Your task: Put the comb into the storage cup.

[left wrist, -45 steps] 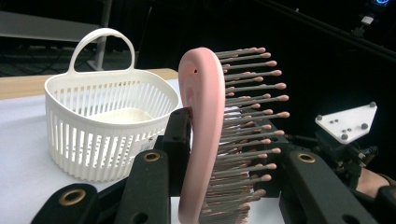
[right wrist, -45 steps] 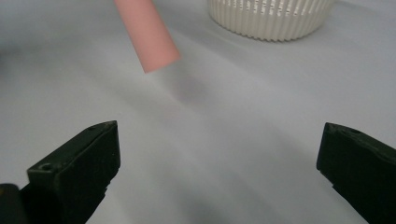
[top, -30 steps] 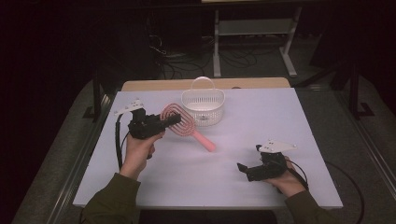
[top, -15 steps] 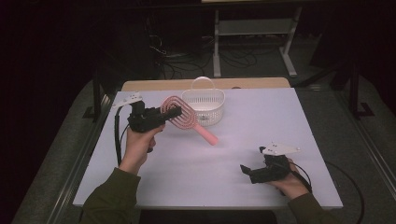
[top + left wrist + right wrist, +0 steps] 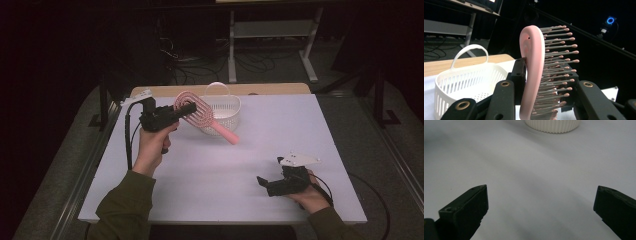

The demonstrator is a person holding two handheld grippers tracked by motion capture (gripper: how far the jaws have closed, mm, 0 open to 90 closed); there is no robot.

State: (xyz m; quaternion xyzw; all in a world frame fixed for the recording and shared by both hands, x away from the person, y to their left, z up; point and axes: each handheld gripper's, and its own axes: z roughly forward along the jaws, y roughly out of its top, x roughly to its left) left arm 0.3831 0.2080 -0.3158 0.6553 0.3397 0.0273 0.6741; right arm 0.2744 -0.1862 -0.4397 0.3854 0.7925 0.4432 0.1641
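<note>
White table (image 5: 300,130), pink hairbrush (image 5: 200,116) handle slanting down-right, lifted

We see a pink hairbrush (image 5: 200,115) with pink-tipped bristles, looped ribs patterning its head. Just behind it sits a white basket (image 5: 222,107), its walls slotted. Both claws, left (image 5: 187,108) and right (image 5: 264,183), are black. The bench (image 5: 280,135) beneath the basket is pale lilac-white.

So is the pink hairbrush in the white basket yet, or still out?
Out. The left tool is shut on the hairbrush head, holding it in the air beside the basket; what shows of the basket's inside looks empty.
</note>
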